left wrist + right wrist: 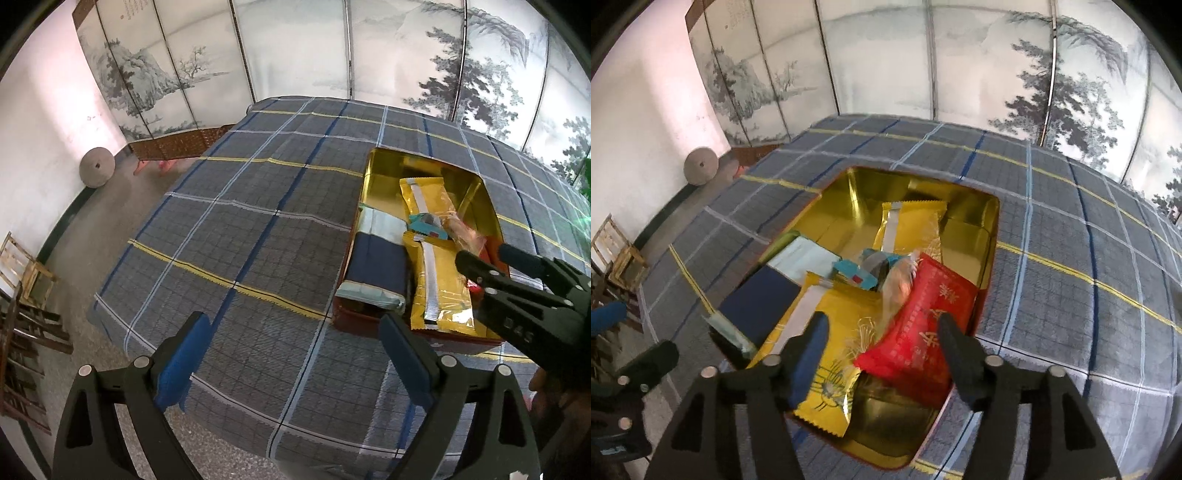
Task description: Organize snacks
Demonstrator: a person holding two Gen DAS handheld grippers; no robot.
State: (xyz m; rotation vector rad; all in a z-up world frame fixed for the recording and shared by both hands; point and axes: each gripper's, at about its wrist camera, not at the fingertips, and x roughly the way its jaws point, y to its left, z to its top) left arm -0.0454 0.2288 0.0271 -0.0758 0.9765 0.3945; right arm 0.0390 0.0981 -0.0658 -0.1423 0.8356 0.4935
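Snacks lie heaped in the gold tin point(991, 229); the red packet point(923, 325) rests between the right gripper's point(882, 350) spread, empty fingers, apparently just released. Left gripper point(295, 354) hangs wide open, empty, left of the tin.

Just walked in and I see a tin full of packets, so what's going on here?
Someone is packing snacks into a gold-lined tin on a plaid-covered table. The right tool hangs open just above the red packet, which lies in the tin over a yellow packet. The left tool is open and empty over bare cloth beside the tin.
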